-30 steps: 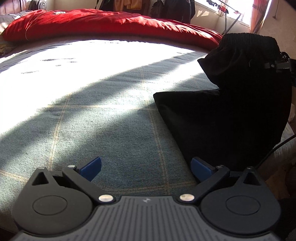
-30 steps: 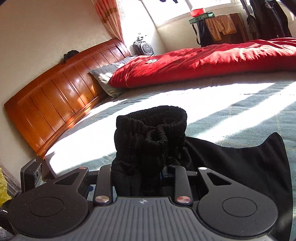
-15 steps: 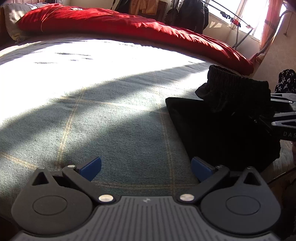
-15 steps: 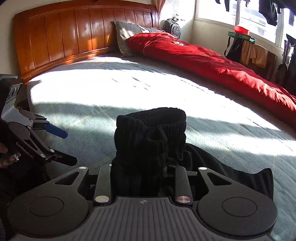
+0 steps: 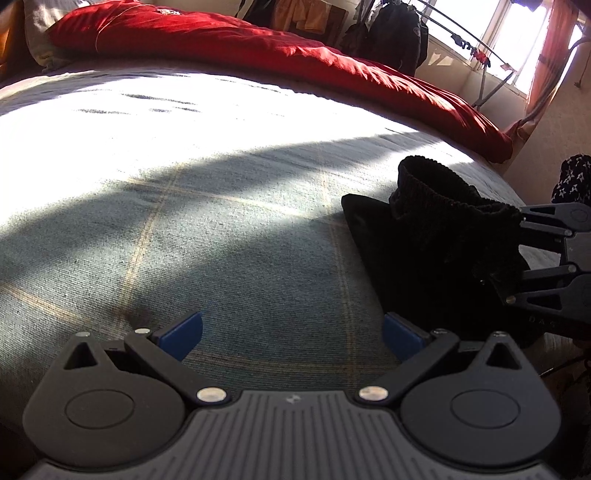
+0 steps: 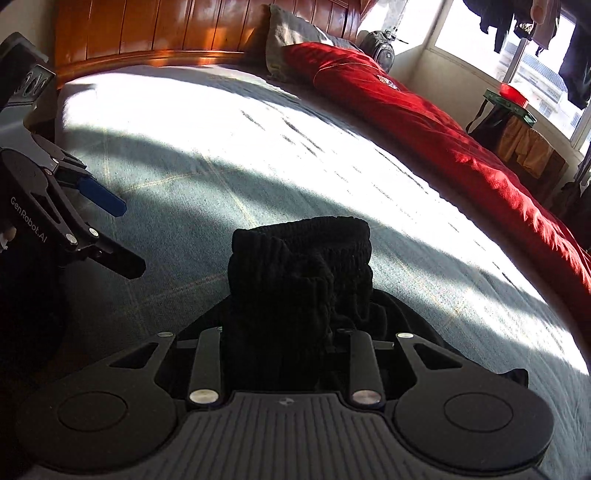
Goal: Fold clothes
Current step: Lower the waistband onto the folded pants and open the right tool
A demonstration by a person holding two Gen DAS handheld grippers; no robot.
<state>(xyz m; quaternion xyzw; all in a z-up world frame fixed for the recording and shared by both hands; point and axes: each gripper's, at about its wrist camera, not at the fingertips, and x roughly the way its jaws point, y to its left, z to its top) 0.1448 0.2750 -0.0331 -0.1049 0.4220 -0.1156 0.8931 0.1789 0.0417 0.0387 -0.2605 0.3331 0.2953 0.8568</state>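
garment: black clothing (image 6: pixel 299 280), soft, limp, bunching; grab ribbed waistband
right gripper (image 6: pixel 284 332): clamping waistband
left gripper (image 5: pixel 291 332): gaping, empty

Ahead of you the grey-green checked bedspread (image 5: pixel 229 236) lies flat and bare across the middle, so either gripper can pass there. The black bunched garment (image 5: pixel 436 243) stands on the near right part and blocks that side. Along the far edge the long red quilt (image 5: pixel 280 55) forms a ridge. At the bed's head the wooden headboard (image 6: pixel 155 33) and grey pillow (image 6: pixel 291 33) close it off.
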